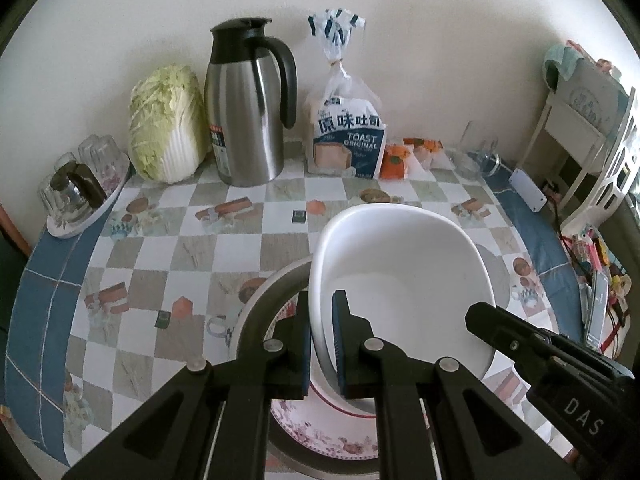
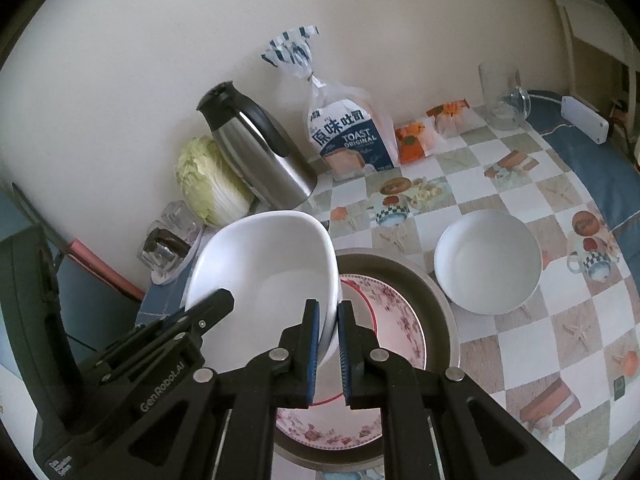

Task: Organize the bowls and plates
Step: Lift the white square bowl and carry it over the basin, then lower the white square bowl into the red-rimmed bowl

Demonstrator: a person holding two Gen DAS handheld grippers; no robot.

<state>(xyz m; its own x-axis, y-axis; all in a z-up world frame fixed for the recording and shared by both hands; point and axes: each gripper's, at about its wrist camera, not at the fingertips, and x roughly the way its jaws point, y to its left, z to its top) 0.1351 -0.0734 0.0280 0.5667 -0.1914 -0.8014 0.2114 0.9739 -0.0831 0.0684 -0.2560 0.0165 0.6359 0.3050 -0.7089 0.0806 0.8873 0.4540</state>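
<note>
Over the middle of the checked table (image 1: 168,240), both tools have hold of one white bowl (image 1: 404,276): the left hand-held gripper (image 1: 322,344) is clamped on its left rim and the right hand-held gripper (image 2: 329,344) on the opposite rim, so the bowl hangs tilted, mouth toward the cameras, above the flowered plate (image 2: 396,320). That plate lies inside a grey metal pan (image 2: 440,312), and both look empty apart from it.

My worry is the thin pinch on a slick glazed rim. If one side lets go first, or the two hands drift apart, I would expect the bowl to swing and drop onto the plate, chipping one or both. Setting it down while it is this tilted could make it rock or slide off centre.

A second white bowl (image 2: 488,260) sits empty on the table just beside the pan, to the right.
</note>
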